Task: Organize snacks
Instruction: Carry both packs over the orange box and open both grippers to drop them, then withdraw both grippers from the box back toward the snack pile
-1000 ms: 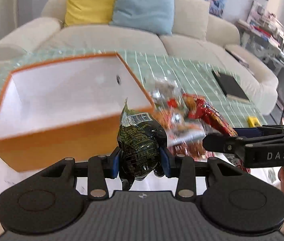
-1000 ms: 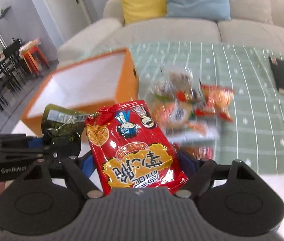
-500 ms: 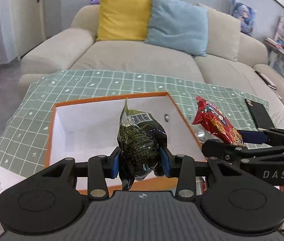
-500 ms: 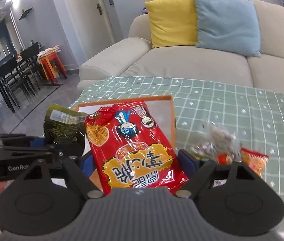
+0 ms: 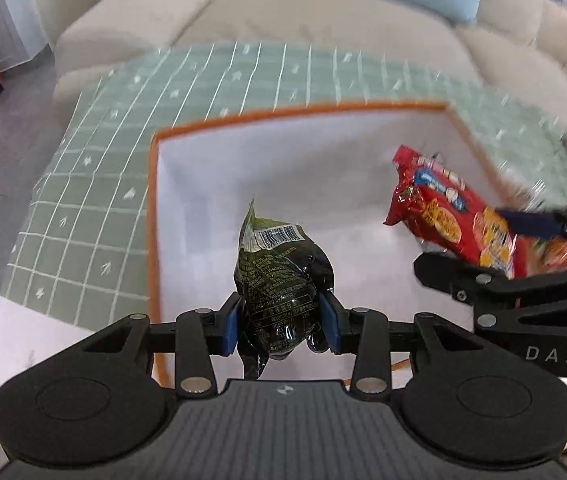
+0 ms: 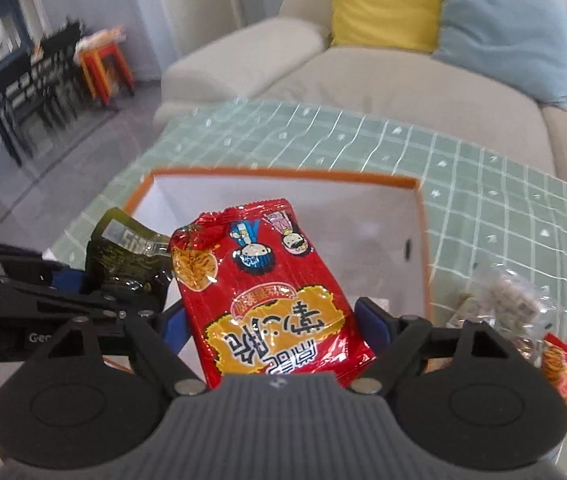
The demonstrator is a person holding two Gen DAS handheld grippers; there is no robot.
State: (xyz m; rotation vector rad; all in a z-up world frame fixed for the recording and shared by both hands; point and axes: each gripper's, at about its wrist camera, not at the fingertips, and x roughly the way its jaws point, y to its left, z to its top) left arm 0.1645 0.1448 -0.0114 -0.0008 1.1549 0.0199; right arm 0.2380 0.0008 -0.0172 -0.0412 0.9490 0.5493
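- so far, judging by the white floor of the orange-rimmed box, nothing had been put away yet: no packet lay on the part of its bottom that showed.
- the left gripper had its fingers closed most of the way, the blue pads pinching the lower half of a dark green snack packet; the packet stood up ahead of the fingers, its barcode end pointing forward over the inside of the box.
- the right gripper had its fingers set wider and clamped on the sides of a red noodle-snack packet, which lay flat between them and reached forward past the fingertips, hanging over the box opening.
- seen from the left wrist, the red packet hung just to the right of the left fingers and a little ahead, apart from the green one.
- both packets seemed to sit above the box rather than in it; whether either touched the floor could not be told.
- what was left, as i judged it: letting go of these two, then fetching the loose snacks that lay on the green checked cloth of the table, to the right of the right fingers and outside the box wall.
- that small heap held a clear crinkly bag and at least one orange-red packet; the blur hid how many there were, so the task looked to be at an early stage.
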